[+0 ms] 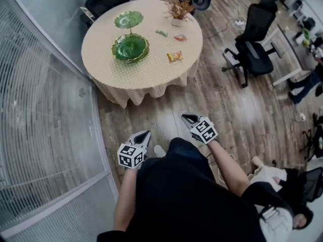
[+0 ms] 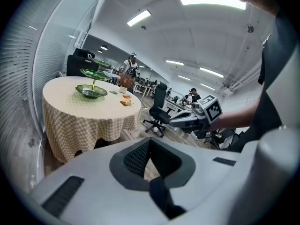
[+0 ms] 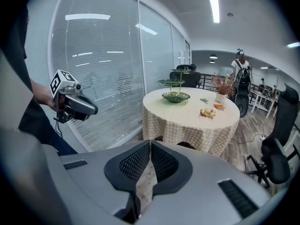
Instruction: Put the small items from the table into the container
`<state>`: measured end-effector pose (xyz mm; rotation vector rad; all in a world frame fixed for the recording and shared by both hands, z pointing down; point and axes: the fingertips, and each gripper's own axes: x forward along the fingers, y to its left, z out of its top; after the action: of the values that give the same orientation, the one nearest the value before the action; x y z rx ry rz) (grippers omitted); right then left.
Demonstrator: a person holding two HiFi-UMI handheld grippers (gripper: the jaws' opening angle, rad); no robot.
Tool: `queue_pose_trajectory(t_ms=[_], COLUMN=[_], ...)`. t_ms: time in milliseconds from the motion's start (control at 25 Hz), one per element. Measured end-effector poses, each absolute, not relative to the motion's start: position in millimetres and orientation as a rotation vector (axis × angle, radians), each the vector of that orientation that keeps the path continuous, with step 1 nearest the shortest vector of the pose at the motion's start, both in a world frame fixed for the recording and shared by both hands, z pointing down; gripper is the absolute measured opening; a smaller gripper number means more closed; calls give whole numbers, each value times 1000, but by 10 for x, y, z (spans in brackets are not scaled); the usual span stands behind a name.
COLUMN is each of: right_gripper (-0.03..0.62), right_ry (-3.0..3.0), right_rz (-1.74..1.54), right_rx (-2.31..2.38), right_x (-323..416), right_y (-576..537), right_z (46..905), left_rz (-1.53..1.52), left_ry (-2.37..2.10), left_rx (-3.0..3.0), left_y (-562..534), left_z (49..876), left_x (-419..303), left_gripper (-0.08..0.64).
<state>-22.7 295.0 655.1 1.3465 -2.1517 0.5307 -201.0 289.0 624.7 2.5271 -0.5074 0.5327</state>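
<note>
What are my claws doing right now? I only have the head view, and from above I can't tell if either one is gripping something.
Observer: The left gripper view shows the left claw shut, with nothing between its jaws.
Operator: And the other one?
Observer: In its own view the right claw is shut and empty too.
Operator: Are the green glass dishes two separate pieces?
Observer: No. Seen from the side they form one stand, with the small plate raised on a stem above the wide bowl.
</note>
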Motion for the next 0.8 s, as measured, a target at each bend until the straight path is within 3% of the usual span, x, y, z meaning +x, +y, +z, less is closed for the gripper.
queue_pose_trajectory(t_ms=[440, 800], right_gripper=[31, 31], right_ry=[-2132, -2165], right_rz=[587, 594], right_rx=[1399, 1270], right_x=[185, 846], right_y=[2312, 1374], right_z=[6690, 6855], left_rz=[592, 576], left_ry=[-586, -639], left_rx=[2466, 2403], left_y=[2000, 1306], left_z=[6366, 6421], left_x=[-2065, -1235], left_gripper=[3, 3])
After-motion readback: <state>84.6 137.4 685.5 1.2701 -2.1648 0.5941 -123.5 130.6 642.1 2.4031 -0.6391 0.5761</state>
